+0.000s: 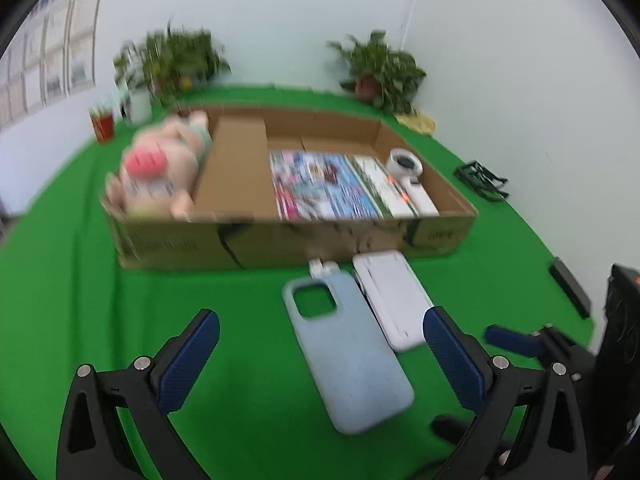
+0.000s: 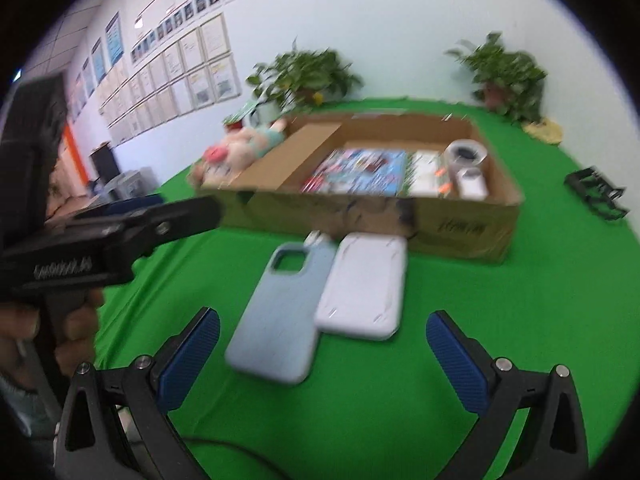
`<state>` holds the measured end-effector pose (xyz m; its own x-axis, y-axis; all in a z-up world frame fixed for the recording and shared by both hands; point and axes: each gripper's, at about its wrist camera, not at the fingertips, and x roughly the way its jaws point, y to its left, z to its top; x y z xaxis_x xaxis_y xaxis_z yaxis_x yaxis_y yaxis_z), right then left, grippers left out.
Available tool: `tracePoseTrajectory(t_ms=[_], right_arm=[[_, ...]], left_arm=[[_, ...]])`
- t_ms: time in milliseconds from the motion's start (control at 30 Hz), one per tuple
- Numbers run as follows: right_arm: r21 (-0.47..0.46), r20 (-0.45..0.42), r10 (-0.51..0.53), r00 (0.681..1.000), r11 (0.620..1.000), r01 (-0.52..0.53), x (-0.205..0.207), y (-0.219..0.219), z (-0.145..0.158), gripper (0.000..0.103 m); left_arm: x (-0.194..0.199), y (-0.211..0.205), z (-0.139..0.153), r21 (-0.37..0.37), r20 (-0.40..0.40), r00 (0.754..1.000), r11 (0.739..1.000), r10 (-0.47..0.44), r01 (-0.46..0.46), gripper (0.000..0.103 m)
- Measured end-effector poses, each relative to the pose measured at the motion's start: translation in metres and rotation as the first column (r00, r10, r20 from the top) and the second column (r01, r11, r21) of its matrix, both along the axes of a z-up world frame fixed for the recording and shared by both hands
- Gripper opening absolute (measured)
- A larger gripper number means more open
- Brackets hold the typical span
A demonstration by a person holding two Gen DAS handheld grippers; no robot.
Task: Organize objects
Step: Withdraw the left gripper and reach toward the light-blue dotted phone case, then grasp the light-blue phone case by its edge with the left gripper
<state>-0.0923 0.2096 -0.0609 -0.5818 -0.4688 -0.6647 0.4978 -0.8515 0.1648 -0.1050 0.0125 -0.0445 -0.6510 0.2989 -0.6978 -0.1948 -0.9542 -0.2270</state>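
**A:** Status on grippers?

**B:** Left gripper (image 1: 322,350) has its jaws spread wide, nothing between them, hovering over the green cloth (image 1: 120,320). Right gripper (image 2: 323,354) same: jaws apart, holding nothing.

**A:** Where are the task items?

**B:** Blue phone case (image 1: 346,350) lies flat on the cloth, camera cutout toward the cardboard box (image 1: 280,244). White case (image 1: 390,296) just beside it on its right, edges touching or overlapping. A small white item (image 1: 322,268) sits at the blue case's top end, close against the box front wall.

**A:** Box contents?

**B:** A plush toy (image 1: 158,168) in the left section, behind a cardboard flap (image 1: 234,168). Colourful magazine (image 1: 320,184) flat in the middle, then a white device (image 1: 412,180) against the right wall.

**A:** Room to move?

**B:** Open cloth to the left of the blue case and in front of both cases. Right of the white case is open too, up to a black bar (image 1: 570,292) near the table edge. A black rack (image 1: 482,180) sits well right of the box.

**A:** Readable text?

**B:** Print on the box front and magazine, too blurred to read. Lettering on the left gripper's body in the right wrist view, also illegible.
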Motion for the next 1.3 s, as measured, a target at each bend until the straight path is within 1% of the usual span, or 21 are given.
tracePoseTrajectory(t_ms=[67,167,233,267,300,367,400,433,533,600,633,733,800,933,1000,1100,1133,1167,1233,1300], right_arm=[[-0.006,0.037,0.027,0.999,1.000,-0.027,0.001,-0.009,-0.010,0.103],[0.006,0.062,0.034,0.998,0.999,-0.035,0.001,-0.020,-0.020,0.103],[0.024,0.073,0.019,0.997,0.999,-0.021,-0.001,-0.023,-0.026,0.103],[0.033,0.082,0.005,0.997,0.999,-0.008,-0.003,-0.024,-0.029,0.103],[0.040,0.088,-0.004,0.996,0.999,0.001,-0.004,-0.024,-0.031,0.103],[0.065,0.095,-0.013,0.995,0.998,0.007,-0.005,-0.028,-0.036,0.101],[0.074,0.096,-0.009,0.995,0.997,0.002,-0.005,-0.031,-0.037,0.100],[0.084,0.098,0.003,0.995,0.996,-0.011,-0.004,-0.034,-0.039,0.098],[0.110,0.097,0.022,0.995,0.993,-0.033,-0.003,-0.044,-0.043,0.097],[0.121,0.107,0.027,0.994,0.992,-0.040,-0.004,-0.048,-0.045,0.090],[0.128,0.114,0.027,0.993,0.991,-0.041,-0.004,-0.050,-0.046,0.084],[0.148,0.107,0.023,0.994,0.988,-0.039,-0.003,-0.053,-0.046,0.081],[0.150,0.106,0.026,0.994,0.988,-0.042,-0.002,-0.054,-0.046,0.076],[0.158,0.103,0.022,0.994,0.987,-0.038,0.009,-0.052,-0.046,0.076],[0.153,0.104,0.021,0.994,0.988,-0.037,0.016,-0.050,-0.046,0.076],[0.133,0.107,0.014,0.994,0.991,-0.029,0.024,-0.047,-0.046,0.075],[0.122,0.107,0.013,0.994,0.992,-0.026,0.027,-0.046,-0.046,0.071],[0.109,0.106,-0.003,0.994,0.994,-0.008,0.029,-0.042,-0.044,0.057],[0.068,0.135,-0.018,0.991,0.998,0.009,0.027,-0.033,-0.044,0.045],[0.058,0.146,-0.011,0.989,0.998,0.003,0.024,-0.029,-0.044,0.043]], left_arm=[[-0.008,-0.004,-0.018,0.071,0.064,0.998,0.997,-0.018,0.014,0.102],[-0.017,-0.005,-0.042,0.138,0.147,0.988,0.990,-0.056,0.036,0.100],[-0.021,-0.004,-0.053,0.177,0.180,0.980,0.983,-0.086,0.053,0.097],[-0.023,-0.003,-0.058,0.200,0.191,0.976,0.978,-0.105,0.066,0.093],[-0.025,-0.002,-0.064,0.226,0.204,0.970,0.971,-0.129,0.081,0.085],[-0.029,-0.001,-0.071,0.272,0.236,0.958,0.957,-0.165,0.098,0.076],[-0.031,-0.001,-0.075,0.293,0.247,0.953,0.951,-0.175,0.099,0.075],[-0.030,-0.002,-0.076,0.307,0.239,0.955,0.947,-0.175,0.096,0.075],[-0.032,-0.002,-0.077,0.321,0.241,0.953,0.942,-0.183,0.100,0.074],[-0.031,-0.002,-0.078,0.324,0.240,0.952,0.940,-0.191,0.106,0.072],[-0.030,-0.001,-0.078,0.326,0.240,0.950,0.939,-0.198,0.113,0.071],[-0.027,0.000,-0.078,0.336,0.244,0.946,0.934,-0.214,0.124,0.071],[-0.024,-0.002,-0.079,0.359,0.246,0.944,0.925,-0.219,0.121,0.071],[-0.012,-0.005,-0.083,0.412,0.249,0.940,0.904,-0.233,0.115,0.069],[-0.006,-0.006,-0.083,0.410,0.253,0.938,0.905,-0.236,0.117,0.065],[0.002,-0.008,-0.084,0.420,0.259,0.938,0.901,-0.231,0.106,0.064],[0.005,-0.009,-0.083,0.412,0.256,0.942,0.906,-0.216,0.095,0.064],[0.006,-0.010,-0.082,0.406,0.257,0.944,0.909,-0.208,0.090,0.064],[0.009,-0.014,-0.083,0.409,0.261,0.944,0.909,-0.200,0.080,0.062],[0.010,-0.016,-0.084,0.411,0.262,0.945,0.909,-0.195,0.073,0.059]])
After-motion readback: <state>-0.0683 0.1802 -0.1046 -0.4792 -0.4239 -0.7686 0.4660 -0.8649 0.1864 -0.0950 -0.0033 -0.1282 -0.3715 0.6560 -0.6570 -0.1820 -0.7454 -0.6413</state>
